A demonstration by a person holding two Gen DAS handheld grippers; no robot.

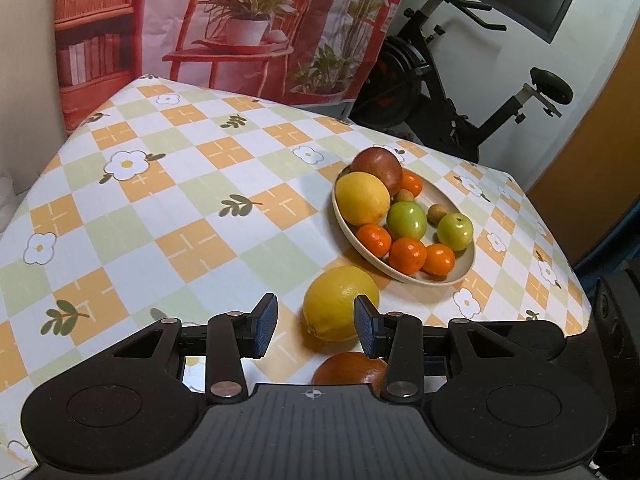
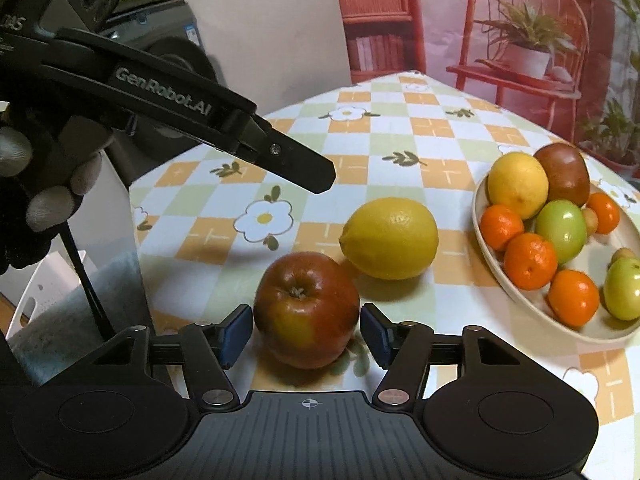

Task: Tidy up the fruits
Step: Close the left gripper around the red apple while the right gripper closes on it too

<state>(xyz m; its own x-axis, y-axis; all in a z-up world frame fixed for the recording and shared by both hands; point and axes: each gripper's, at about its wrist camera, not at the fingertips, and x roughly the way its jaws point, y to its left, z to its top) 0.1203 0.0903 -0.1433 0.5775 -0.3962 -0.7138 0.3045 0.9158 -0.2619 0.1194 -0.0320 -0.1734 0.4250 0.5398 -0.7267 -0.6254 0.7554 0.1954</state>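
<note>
Right gripper (image 2: 306, 334) open, pads flanking red apple (image 2: 307, 309) without touching. Left gripper (image 1: 316, 326) open, empty, above lemon (image 1: 340, 308). Bowl (image 1: 464, 270) nearby.

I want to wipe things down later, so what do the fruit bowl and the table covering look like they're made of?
The bowl looks like matte cream ceramic or melamine: a smooth, thick rim with no gloss. Which of the two I cannot tell. The table covering looks like printed vinyl or oilcloth: a checked flower pattern lying flat with a faint sheen and no visible weave.
</note>
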